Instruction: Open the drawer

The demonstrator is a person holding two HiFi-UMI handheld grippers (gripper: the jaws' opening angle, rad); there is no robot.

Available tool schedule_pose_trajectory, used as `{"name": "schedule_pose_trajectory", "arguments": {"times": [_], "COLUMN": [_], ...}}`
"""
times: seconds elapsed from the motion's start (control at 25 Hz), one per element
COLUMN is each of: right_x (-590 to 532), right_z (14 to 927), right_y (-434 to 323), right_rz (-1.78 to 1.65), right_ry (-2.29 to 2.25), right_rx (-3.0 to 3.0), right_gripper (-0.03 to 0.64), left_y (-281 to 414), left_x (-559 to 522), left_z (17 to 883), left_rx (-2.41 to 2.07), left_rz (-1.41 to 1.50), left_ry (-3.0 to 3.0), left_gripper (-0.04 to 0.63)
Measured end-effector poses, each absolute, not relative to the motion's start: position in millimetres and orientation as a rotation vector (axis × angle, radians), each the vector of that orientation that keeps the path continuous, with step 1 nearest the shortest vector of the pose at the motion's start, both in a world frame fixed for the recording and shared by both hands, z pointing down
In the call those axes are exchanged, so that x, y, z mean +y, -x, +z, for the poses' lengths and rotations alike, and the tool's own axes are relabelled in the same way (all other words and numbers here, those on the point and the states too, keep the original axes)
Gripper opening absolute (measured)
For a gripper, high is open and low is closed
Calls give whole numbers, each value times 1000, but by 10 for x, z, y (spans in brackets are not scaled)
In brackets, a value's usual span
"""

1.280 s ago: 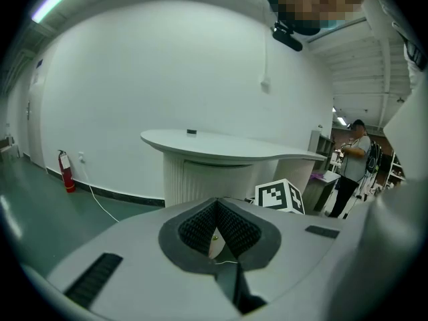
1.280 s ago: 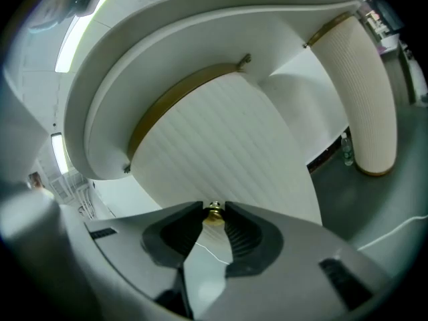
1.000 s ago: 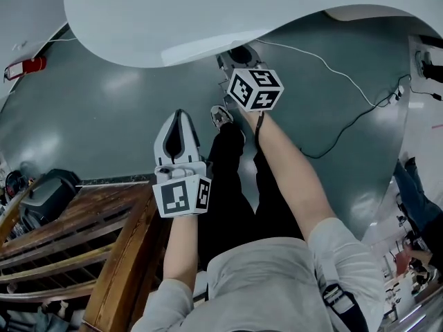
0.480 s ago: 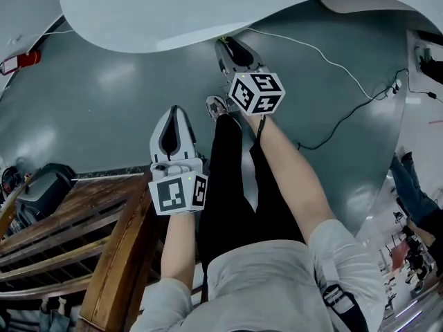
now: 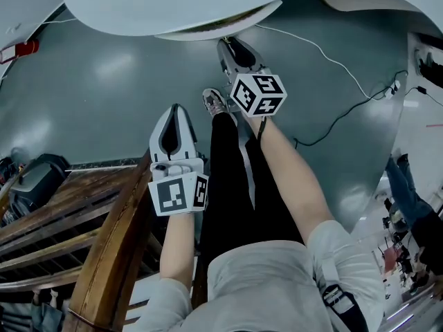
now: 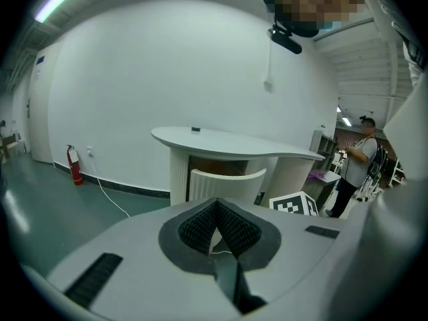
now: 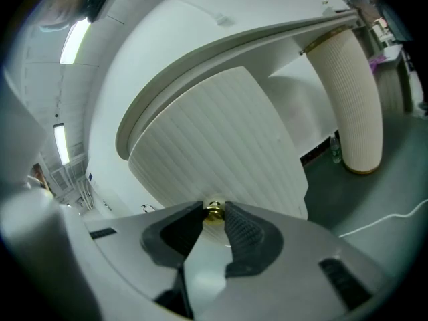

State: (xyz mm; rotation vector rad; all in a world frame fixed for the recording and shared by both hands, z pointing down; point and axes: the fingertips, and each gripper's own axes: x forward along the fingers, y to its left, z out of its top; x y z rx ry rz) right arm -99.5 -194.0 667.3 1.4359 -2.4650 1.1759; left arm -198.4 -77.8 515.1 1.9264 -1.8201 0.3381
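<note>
The drawer is a white ribbed curved front (image 7: 221,146) under the white desk top (image 5: 173,5), with a small brass knob (image 7: 214,211). My right gripper (image 7: 214,214) is shut on that knob, one pad on each side. In the head view the right gripper (image 5: 232,47) reaches to the desk edge, where the pale front (image 5: 221,28) stands out from under the top. My left gripper (image 5: 174,111) hangs over the floor to the left, shut with nothing in it. The left gripper view shows its pads meeting (image 6: 215,204), and beyond them the ribbed front (image 6: 224,182).
A wooden railing (image 5: 104,234) runs along the lower left, with a black bag (image 5: 31,178) behind it. A cable (image 5: 332,68) lies on the green floor. A fire extinguisher (image 6: 75,164) stands by the wall. A ribbed column (image 7: 354,99) supports the desk. A person (image 6: 358,159) stands at the right.
The ribbed front shows further out from under the desk top, with the right gripper still on its knob. Both grippers have shifted a little; the railing looms closer.
</note>
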Motion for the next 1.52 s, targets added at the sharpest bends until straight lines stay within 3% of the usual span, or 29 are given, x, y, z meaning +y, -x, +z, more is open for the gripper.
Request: {"name": "schedule_pose_trajectory", "arguments": {"times": [1.52], "right_x": [-948], "right_z": [6726], "right_y": [712], "right_rz": [1183], "right_ry": [-1378], "right_rx": [-2445], "right_gripper": [110], "left_y": [1608], "left_x": [-63], "left_z": [5140], "left_rx": [-1861], "left_rz": [280], "left_ry": [-1902], "left_gripper": [5]}}
